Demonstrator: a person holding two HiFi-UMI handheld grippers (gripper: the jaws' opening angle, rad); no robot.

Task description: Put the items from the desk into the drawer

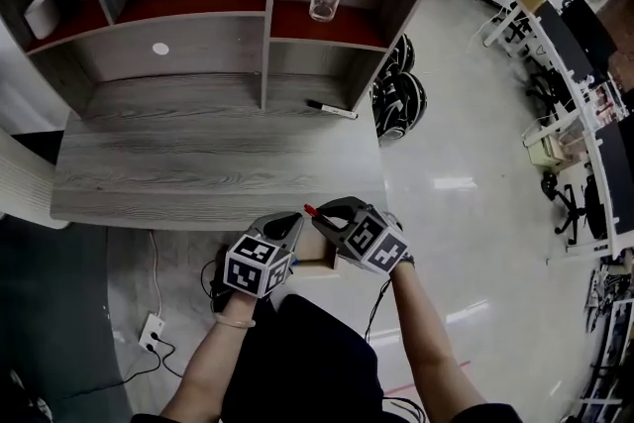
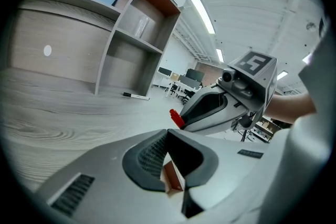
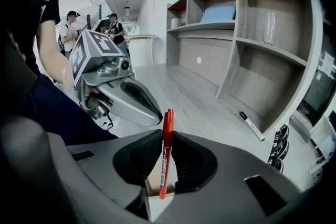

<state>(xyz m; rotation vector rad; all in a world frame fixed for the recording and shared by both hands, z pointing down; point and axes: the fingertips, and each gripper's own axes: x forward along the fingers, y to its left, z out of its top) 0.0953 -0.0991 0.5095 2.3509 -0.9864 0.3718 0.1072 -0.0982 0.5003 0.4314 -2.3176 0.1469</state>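
Grip check: your right gripper (image 3: pixel 168 134) pinches the red marker (image 3: pixel 166 157) mid-barrel, 1 end poking past the tips, so it should drop clean once you let go. You hold it just off the desk's (image 1: pixel 198 163) near edge, over a light wood edge (image 1: pixel 315 261), prob. the drawer. Left gripper (image 2: pixel 167 134), jaws pressed together w/ nothing in them, sits just left. 1 black marker (image 1: pixel 332 110) lies far right by the shelf unit (image 1: pixel 267 35).
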